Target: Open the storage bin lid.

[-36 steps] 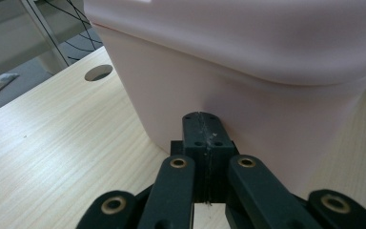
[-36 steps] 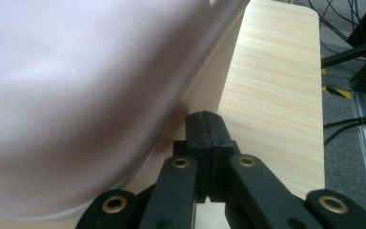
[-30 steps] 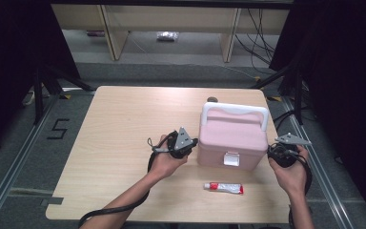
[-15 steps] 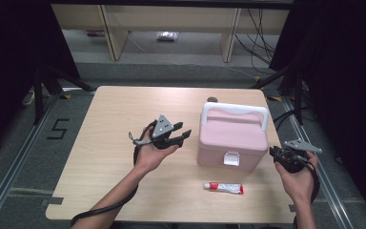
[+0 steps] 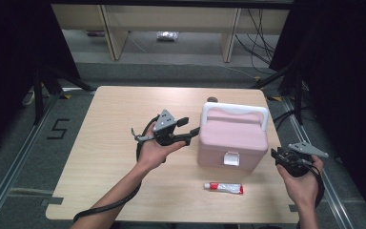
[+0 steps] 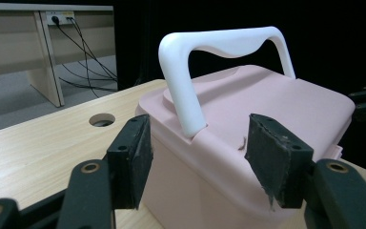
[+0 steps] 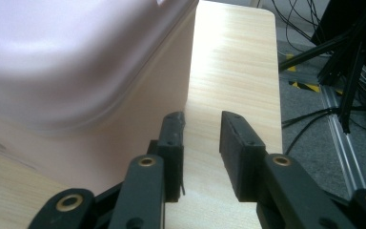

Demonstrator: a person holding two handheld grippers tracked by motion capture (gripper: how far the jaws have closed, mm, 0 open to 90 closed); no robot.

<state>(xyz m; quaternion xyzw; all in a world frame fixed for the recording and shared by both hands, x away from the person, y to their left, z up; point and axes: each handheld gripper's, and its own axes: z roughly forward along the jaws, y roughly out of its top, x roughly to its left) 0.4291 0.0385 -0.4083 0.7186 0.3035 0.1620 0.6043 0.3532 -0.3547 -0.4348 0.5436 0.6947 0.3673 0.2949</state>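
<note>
High view: both hand-held grippers, left (image 5: 187, 130) and right (image 5: 277, 155), have just been opening, nothing between their jaws, flanking the pink lidded box (image 5: 232, 140) on the table (image 5: 105, 119). Closing in unevenly could shove the box toward the tube (image 5: 223, 188).

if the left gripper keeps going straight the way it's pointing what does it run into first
Most likely the left side wall of the pink plastic box with the white handle, just ahead of the open left gripper. Nothing lies between them.
</note>
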